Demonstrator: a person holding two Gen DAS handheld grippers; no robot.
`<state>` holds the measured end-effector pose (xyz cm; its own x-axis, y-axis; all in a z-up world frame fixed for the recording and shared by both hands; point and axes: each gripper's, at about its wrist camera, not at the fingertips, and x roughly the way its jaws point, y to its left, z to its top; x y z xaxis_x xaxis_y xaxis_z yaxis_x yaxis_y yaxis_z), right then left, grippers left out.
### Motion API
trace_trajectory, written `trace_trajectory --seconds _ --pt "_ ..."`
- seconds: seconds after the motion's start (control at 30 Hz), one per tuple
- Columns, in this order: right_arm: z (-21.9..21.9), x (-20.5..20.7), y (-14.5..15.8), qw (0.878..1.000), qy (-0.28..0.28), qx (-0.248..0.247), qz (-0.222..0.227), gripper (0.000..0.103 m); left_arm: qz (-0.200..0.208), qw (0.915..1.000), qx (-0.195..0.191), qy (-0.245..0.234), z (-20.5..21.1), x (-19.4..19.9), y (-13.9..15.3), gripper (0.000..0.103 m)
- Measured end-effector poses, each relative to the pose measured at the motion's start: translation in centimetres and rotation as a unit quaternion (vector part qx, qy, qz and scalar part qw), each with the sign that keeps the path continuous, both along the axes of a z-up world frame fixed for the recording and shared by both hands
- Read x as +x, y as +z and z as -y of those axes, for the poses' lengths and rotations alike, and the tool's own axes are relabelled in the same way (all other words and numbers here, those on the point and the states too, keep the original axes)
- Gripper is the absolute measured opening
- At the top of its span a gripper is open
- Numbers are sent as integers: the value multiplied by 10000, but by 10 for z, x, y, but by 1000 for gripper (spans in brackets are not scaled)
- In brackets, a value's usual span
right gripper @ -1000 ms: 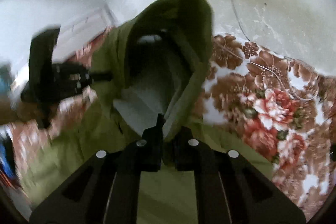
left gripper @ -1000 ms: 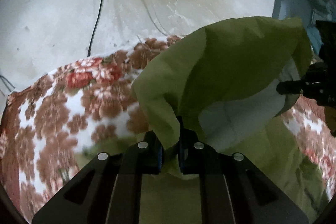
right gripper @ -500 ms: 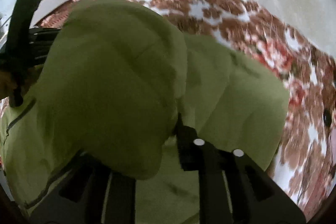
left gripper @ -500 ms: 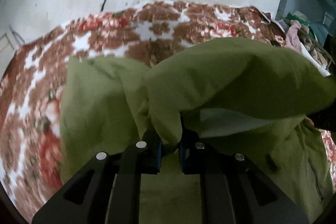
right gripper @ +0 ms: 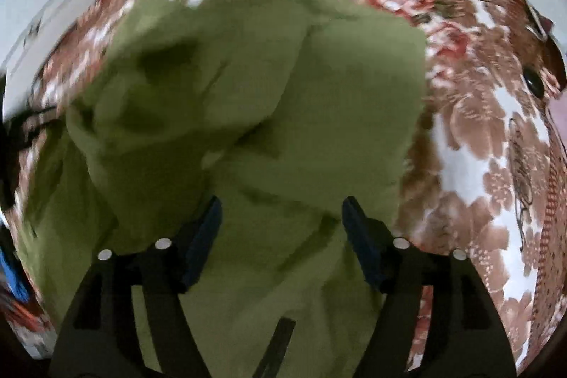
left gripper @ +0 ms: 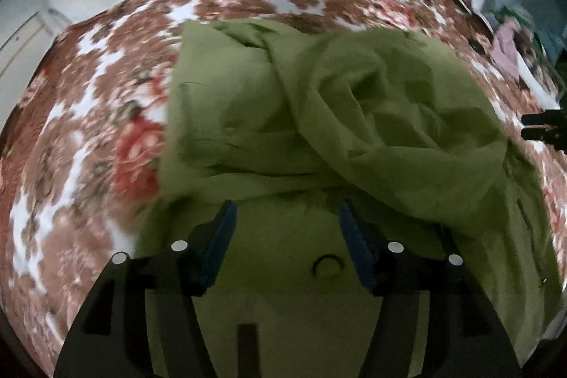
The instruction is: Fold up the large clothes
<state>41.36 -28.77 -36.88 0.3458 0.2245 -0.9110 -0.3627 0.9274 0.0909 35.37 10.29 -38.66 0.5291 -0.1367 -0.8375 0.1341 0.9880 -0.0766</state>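
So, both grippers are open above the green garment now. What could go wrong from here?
1. The folded-over layer of the green garment is bunched and puffy, so it may slump or spring back.
2. The left gripper and right gripper, jaws just opened, hang close over the cloth and could snag it when pulling away.
3. Creases may stay.

We see a soft, matt green cloth jacket (left gripper: 354, 116) on a flowery cloth sheet (left gripper: 88, 116).

both views are dim with soft, even light and no glare. motion blur smears the floral bedcover (left gripper: 88, 137) and the green garment (right gripper: 248, 87). fisheye edges bend strongly and go black.
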Motion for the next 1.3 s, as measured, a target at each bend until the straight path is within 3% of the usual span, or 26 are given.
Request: trace_trajectory --seconds 0.13,0.2,0.27,0.37,0.5,0.6,0.67,0.7,0.73,0.8,0.93,1.03,1.1,1.17,1.23,1.3 --pt "-5 58 13 9976 -281 633 -15 79 19 9979 -584 267 -10 37 10 64" --pt "-14 95 7 9956 -363 862 -39 79 20 9925 -1142 440 -10 76 10 67" --pt "-22 138 -8 9923 -536 1103 -178 79 -192 9864 -1548 519 -7 120 -1 70" --pt "-36 189 -39 9934 -579 904 -411 79 -540 9798 -1848 543 0 172 -26 70" --pt "-41 223 -62 9908 -701 1021 -539 72 -566 9869 -1453 412 13 214 -47 69" --pt "-40 238 -69 9865 -809 1297 -580 67 -466 9859 -1555 416 10 239 -52 68" --pt "-42 248 -73 9830 -867 1476 -670 55 -791 9855 -1449 392 13 262 -66 66" --pt "-43 252 -73 9827 -864 1485 -685 50 -890 9864 -1335 372 13 269 -71 31" --pt "-46 256 -73 9847 -862 1376 -629 41 -831 9886 -1207 342 14 275 -71 17" --pt "-51 264 -70 9870 -826 1257 -561 34 -672 9901 -1206 267 13 282 -62 11" --pt "-58 289 -53 9906 -753 1106 -297 30 -449 9964 -714 89 19 309 -46 11" --pt "-62 304 -59 9937 -690 843 -250 30 -424 9983 -384 -65 23 324 -49 12" --pt "-64 307 -72 9965 -564 593 -192 30 -428 9987 -244 -86 25 331 -56 17" --pt "-66 303 -85 9982 -449 366 -139 30 -442 9990 20 -73 25 328 -66 30" --pt "-65 296 -85 9977 -524 405 -127 37 -314 9995 -5 37 19 318 -65 40" --pt "-69 282 -72 9987 -478 165 -65 84 18 9997 25 241 8 296 -48 53"
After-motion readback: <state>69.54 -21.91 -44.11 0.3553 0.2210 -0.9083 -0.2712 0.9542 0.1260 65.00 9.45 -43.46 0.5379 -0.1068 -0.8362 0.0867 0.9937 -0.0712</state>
